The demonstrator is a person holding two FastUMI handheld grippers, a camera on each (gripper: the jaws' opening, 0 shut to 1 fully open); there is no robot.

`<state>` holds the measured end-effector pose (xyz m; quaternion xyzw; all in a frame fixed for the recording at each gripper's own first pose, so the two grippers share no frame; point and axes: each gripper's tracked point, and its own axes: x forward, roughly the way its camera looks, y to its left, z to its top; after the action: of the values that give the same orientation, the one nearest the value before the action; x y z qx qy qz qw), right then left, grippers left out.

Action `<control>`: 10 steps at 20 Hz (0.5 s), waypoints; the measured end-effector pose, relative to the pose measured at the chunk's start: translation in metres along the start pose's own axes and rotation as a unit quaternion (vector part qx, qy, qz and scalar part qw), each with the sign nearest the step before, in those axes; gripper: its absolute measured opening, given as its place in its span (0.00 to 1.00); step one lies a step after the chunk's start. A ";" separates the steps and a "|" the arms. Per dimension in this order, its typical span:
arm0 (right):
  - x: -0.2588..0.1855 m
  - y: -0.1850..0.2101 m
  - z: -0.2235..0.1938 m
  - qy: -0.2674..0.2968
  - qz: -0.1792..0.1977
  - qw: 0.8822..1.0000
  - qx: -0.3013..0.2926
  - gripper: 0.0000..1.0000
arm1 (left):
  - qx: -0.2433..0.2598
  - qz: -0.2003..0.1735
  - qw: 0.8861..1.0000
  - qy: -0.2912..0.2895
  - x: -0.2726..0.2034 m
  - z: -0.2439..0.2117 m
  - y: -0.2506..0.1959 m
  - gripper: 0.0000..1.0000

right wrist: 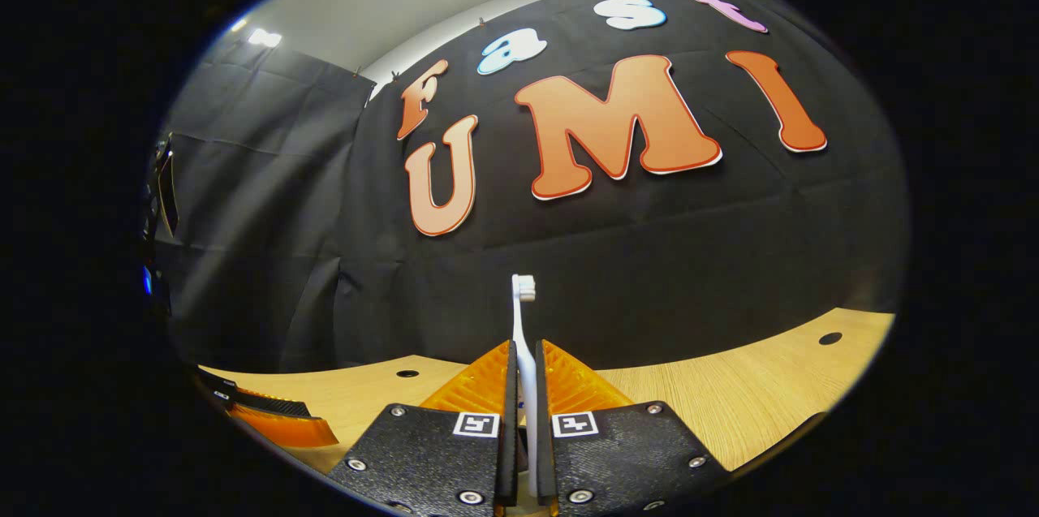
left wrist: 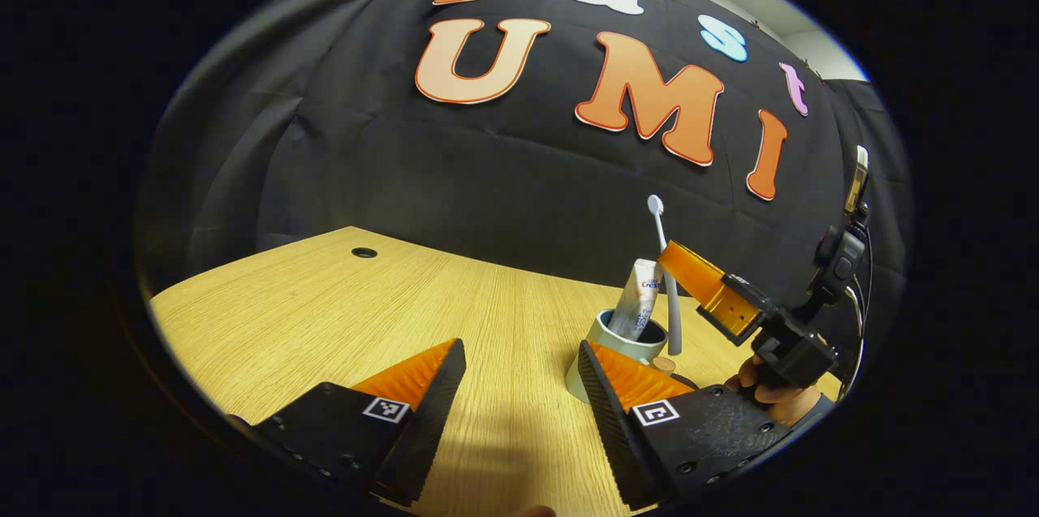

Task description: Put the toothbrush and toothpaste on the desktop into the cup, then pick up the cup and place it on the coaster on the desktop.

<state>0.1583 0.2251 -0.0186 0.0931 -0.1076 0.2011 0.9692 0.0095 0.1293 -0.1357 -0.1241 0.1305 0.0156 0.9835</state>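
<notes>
1. Light wood-grain desk [left wrist: 325, 314], black cloth wall behind.
2. We see the left gripper [left wrist: 519, 387] low over the desk, its ribbed orange fingers spread wide, gripping nothing.
3. Pale round cup [left wrist: 597, 355] stands beside its right finger, toothpaste [left wrist: 637, 298] upright inside.
4. Right gripper [right wrist: 523, 411], tilted down over the cup, clamps the white toothbrush [right wrist: 523, 338]; the brush's lower end sits in the cup.

The toothbrush [right wrist: 523, 338] is white. At five o'clock in the left gripper view stands a pale grey-green cup [left wrist: 605, 355] holding a white toothpaste [left wrist: 637, 302] tube with blue print. The desktop [left wrist: 325, 314] is light wood-grain. Both grippers' fingers [left wrist: 418, 375] are ribbed orange on black.
</notes>
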 end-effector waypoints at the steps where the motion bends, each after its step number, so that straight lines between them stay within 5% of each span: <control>1: 0.001 -0.002 -0.002 0.004 -0.001 1.000 0.006 0.10 | 0.001 -0.001 1.000 0.003 -0.001 0.000 -0.003 0.84; 10: 0.004 -0.015 -0.014 0.037 0.002 0.993 0.116 0.10 | 0.001 0.003 1.000 0.008 -0.004 -0.005 0.000 0.84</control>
<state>0.1700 0.2164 -0.0333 0.1976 -0.0481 0.2174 0.9547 0.0045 0.1279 -0.1398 -0.1224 0.1384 0.0178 0.9826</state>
